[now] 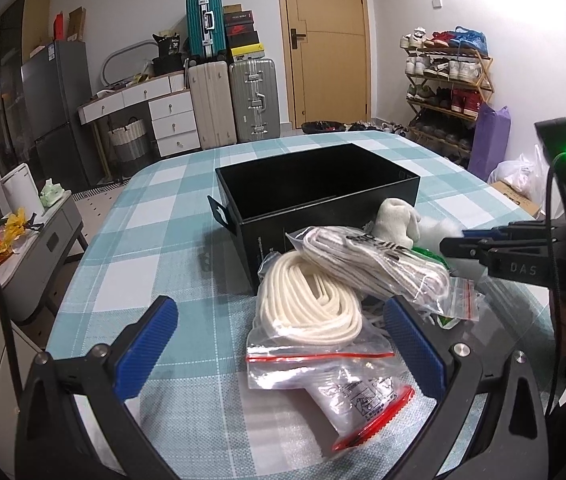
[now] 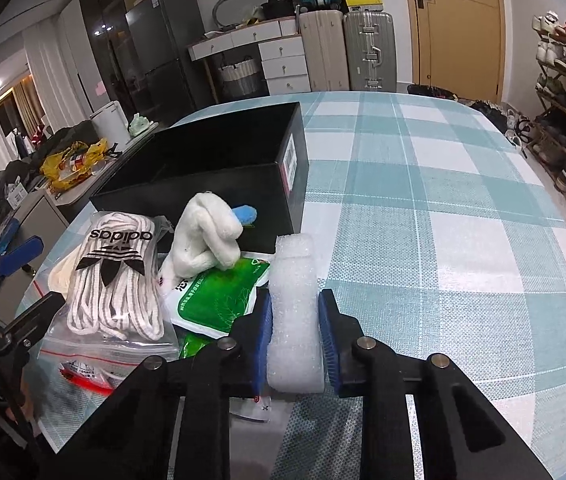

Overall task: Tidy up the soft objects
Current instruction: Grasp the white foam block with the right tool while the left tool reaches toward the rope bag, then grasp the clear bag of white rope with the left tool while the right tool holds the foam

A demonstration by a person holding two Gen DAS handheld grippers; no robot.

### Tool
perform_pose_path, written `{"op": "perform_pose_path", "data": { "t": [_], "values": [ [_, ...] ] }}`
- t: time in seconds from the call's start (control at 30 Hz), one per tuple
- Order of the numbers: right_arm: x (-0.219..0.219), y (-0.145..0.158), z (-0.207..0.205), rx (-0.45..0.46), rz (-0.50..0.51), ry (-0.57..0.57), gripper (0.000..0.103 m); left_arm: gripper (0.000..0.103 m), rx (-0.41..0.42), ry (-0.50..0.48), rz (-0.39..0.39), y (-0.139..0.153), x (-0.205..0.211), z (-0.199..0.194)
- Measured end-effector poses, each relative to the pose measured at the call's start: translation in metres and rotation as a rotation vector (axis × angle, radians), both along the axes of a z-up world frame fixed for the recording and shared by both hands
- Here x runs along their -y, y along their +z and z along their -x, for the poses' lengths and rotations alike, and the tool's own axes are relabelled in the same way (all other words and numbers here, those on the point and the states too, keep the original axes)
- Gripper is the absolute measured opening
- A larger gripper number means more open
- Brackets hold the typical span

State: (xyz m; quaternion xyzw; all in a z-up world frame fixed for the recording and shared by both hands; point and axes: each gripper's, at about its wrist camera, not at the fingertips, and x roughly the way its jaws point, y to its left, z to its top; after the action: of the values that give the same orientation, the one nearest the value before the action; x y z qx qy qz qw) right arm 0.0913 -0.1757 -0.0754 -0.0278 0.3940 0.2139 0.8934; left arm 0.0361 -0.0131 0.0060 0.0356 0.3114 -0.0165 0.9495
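An open black box (image 1: 315, 184) (image 2: 219, 160) stands on the checked table. In front of it lies a pile of soft things: a bag of cream laces (image 1: 307, 304), a bag of white-grey adidas laces (image 1: 379, 264) (image 2: 115, 280), a white plush toy (image 1: 397, 216) (image 2: 207, 236) and a green packet (image 2: 223, 296). My left gripper (image 1: 283, 344) is open, its blue pads either side of the cream lace bag. My right gripper (image 2: 295, 332) is shut on a white foam block (image 2: 295, 304) beside the pile; it also shows in the left wrist view (image 1: 483, 248).
The teal checked tablecloth (image 2: 443, 220) stretches right of the box. Suitcases (image 1: 235, 100), drawers and a fridge stand behind the table, a shoe rack (image 1: 451, 80) at the right. A low cabinet with clutter (image 1: 23, 232) is to the left.
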Motion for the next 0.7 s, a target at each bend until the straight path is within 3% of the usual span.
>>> {"op": "perform_pose_path", "data": {
  "t": [0.37,0.7],
  "values": [
    [-0.003,0.012,0.008,0.042,-0.012,0.024,0.023,0.103,-0.045,0.018,-0.013,-0.009,0.0,-0.006],
    [-0.004,0.015,0.013,0.052,-0.019,0.036,0.023,0.1,-0.068,0.01,0.022,-0.013,-0.004,-0.008]
  ]
}}
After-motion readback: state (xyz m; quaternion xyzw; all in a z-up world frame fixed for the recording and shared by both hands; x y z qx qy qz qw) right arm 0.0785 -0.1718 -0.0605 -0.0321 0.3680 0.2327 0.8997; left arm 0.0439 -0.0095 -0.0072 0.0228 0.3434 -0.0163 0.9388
